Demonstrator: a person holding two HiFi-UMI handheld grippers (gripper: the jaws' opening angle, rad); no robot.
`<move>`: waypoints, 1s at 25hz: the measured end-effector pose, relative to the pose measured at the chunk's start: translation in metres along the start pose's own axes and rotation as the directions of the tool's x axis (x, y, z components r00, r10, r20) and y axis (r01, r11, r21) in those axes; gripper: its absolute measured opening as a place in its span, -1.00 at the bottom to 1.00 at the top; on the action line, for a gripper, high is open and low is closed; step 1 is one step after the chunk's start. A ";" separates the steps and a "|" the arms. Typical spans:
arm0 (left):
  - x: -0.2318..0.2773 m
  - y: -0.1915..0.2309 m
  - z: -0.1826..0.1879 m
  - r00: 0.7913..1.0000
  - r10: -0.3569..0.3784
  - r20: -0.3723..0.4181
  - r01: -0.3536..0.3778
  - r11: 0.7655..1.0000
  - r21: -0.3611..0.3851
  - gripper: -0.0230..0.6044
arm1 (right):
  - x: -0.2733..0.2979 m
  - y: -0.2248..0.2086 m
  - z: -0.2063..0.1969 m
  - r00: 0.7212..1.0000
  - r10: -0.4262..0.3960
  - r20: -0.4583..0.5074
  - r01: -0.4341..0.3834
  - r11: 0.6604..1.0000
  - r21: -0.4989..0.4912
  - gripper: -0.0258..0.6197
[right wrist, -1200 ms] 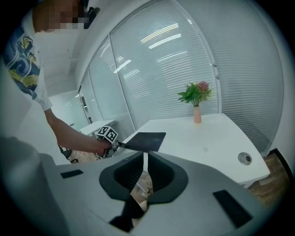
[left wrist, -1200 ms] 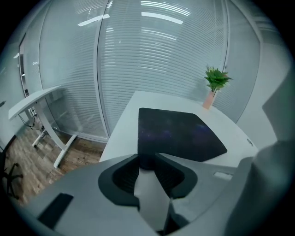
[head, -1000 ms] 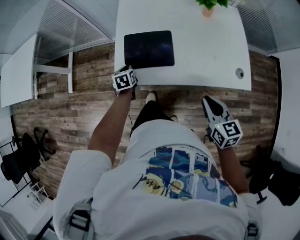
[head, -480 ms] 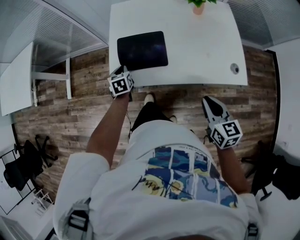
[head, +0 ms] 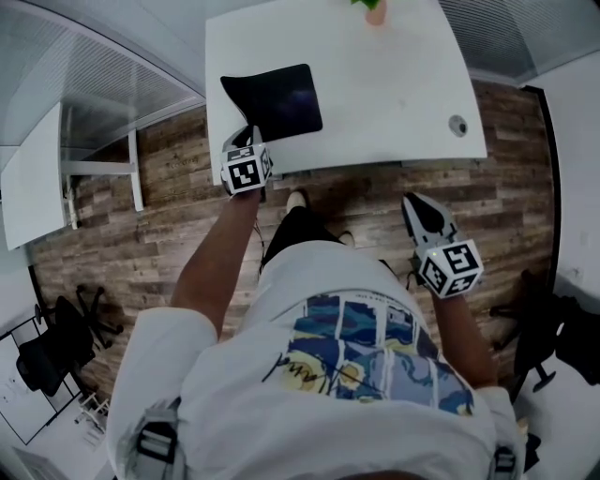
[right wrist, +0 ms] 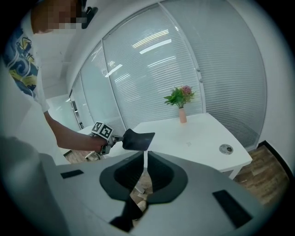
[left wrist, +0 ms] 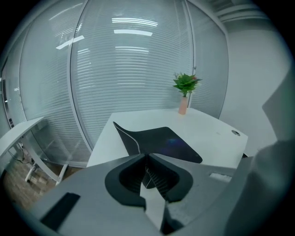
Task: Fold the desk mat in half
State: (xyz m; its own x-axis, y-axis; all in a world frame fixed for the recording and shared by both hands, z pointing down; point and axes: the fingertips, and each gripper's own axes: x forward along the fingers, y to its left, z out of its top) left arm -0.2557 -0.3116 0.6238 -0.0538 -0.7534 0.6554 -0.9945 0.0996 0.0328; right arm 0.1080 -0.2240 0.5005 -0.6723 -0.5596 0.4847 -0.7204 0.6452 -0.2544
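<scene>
The dark desk mat [head: 274, 97] lies at the near left of the white desk [head: 394, 84]. My left gripper [head: 249, 139] is shut on its near left corner. In the left gripper view the corner sits pinched between the jaws [left wrist: 147, 157], and the mat [left wrist: 173, 144] curls up along its left edge while the rest stays flat. The right gripper view shows the lifted corner of the mat [right wrist: 137, 139] in the left gripper [right wrist: 115, 138]. My right gripper [head: 410, 200] hangs over the floor beside my right leg, away from the desk. Its jaws [right wrist: 144, 157] are shut with nothing between them.
A small potted plant [head: 373, 9] stands at the desk's far edge, and a round cable grommet [head: 457, 125] is near its right side. A second white desk [head: 33, 178] stands to the left. Office chairs [head: 52, 342] are behind on the wooden floor. A glass wall with blinds lies beyond the desk.
The left jaws have shut on the mat's near left corner and raised it, so the left edge now curls up. The right gripper has stayed in place.
</scene>
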 end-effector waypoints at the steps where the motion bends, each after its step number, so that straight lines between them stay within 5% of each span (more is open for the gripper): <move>1: 0.000 -0.007 0.002 1.000 -0.011 0.002 0.011 1.000 0.009 -0.85 | -0.004 -0.002 -0.001 1.000 -0.005 0.003 0.005 1.000 0.004 -0.84; 25: 0.042 -0.133 0.002 0.987 -0.150 -0.057 0.156 0.980 0.124 -0.85 | -0.084 -0.031 -0.040 0.988 -0.151 0.021 0.149 0.986 0.074 -0.85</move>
State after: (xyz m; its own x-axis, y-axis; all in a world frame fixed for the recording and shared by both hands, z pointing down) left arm -0.1258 -0.3572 0.6455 0.1010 -0.7218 0.6847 -0.9941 -0.1008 0.0404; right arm 0.1941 -0.1759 0.5013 -0.5590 -0.6617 0.4997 -0.8234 0.5139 -0.2406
